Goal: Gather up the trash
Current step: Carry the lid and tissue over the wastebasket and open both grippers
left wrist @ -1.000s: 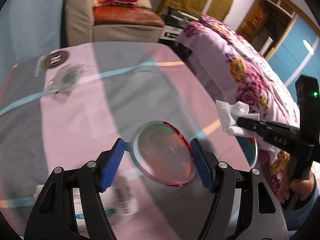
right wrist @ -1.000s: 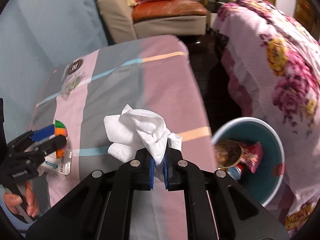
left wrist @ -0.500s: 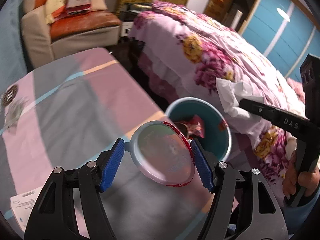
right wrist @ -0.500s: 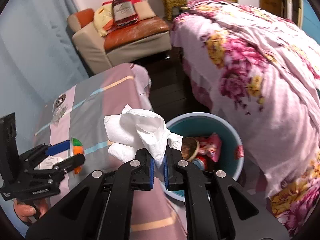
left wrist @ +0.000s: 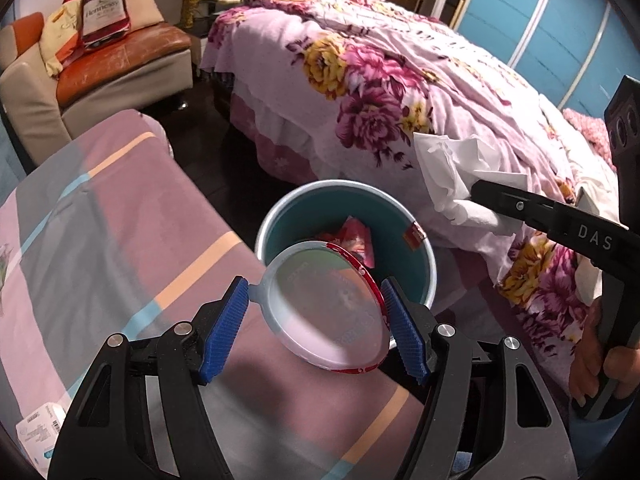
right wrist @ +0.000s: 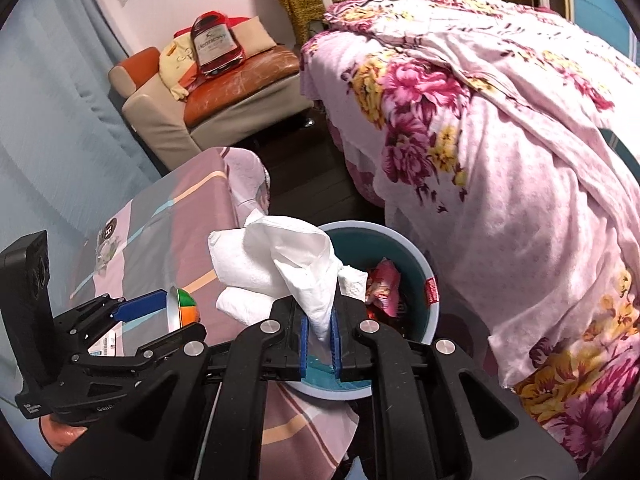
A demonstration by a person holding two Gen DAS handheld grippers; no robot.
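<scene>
The left gripper (left wrist: 316, 312) had its jaws clamped on a round plastic lid (left wrist: 326, 306) at the table (left wrist: 120, 240) edge, just by the teal trash bin (left wrist: 420, 256). The right gripper (right wrist: 320, 340) pinched a crumpled white tissue (right wrist: 280, 256) above the bin's rim. The bed (right wrist: 500, 120) stood close beside the bin.

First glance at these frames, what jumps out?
The crumpled white tissue pinched in the right gripper, hanging over the teal bin. Next, the round plastic lid clamped in the left gripper at the striped table's edge, by the same bin. Behind looms the floral bedspread.
</scene>
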